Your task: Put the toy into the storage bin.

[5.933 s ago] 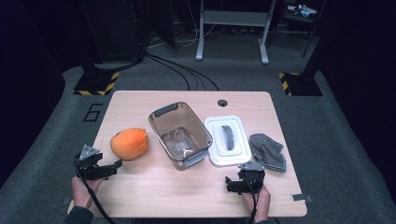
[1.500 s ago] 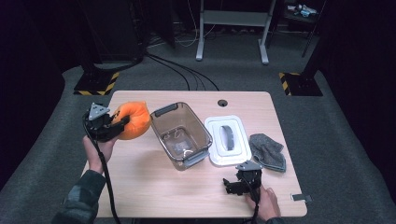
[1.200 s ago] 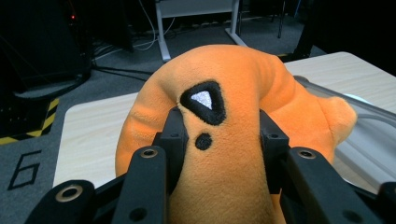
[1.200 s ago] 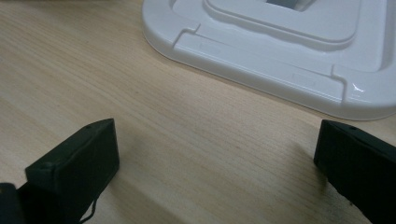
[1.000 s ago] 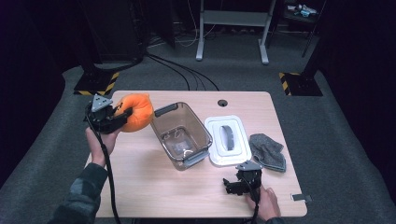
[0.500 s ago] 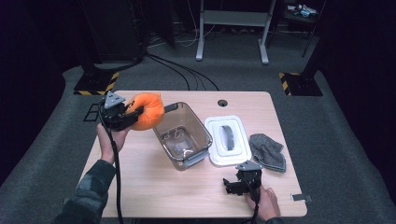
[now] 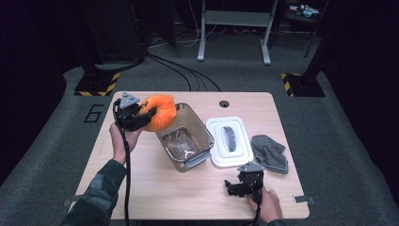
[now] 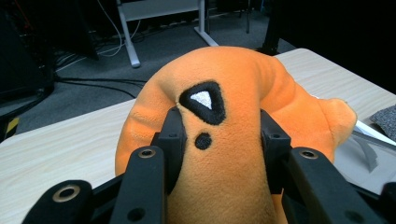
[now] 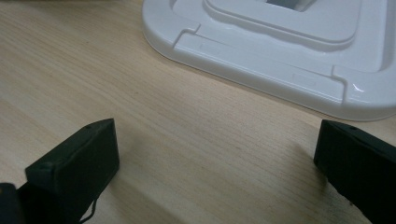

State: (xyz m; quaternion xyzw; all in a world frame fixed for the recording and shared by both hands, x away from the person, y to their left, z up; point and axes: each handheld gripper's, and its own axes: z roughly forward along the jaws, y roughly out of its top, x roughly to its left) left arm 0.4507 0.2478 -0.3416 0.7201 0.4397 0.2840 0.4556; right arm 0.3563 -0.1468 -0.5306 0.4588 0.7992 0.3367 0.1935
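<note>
The left tool (image 7: 141, 115), clenched on the soft orange plush toy (image 7: 160, 112), is now carrying it, lifted off the counter (image 7: 141, 188), toward the clear plastic bin (image 7: 184, 136) beside it; the right tool (image 7: 241, 184) is resting released.

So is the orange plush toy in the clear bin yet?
Not yet: the left gripper holds the plush toy above the bin's far-left rim.

The orange plush toy (image 7: 160, 112) is hanging above the bench near its far-left corner, just at the far-left rim of the clear container (image 7: 184, 136). Soft and squeezed, the plush (image 8: 219, 135) is showing a black embroidered triangle with a white centre and a black dot.
</note>
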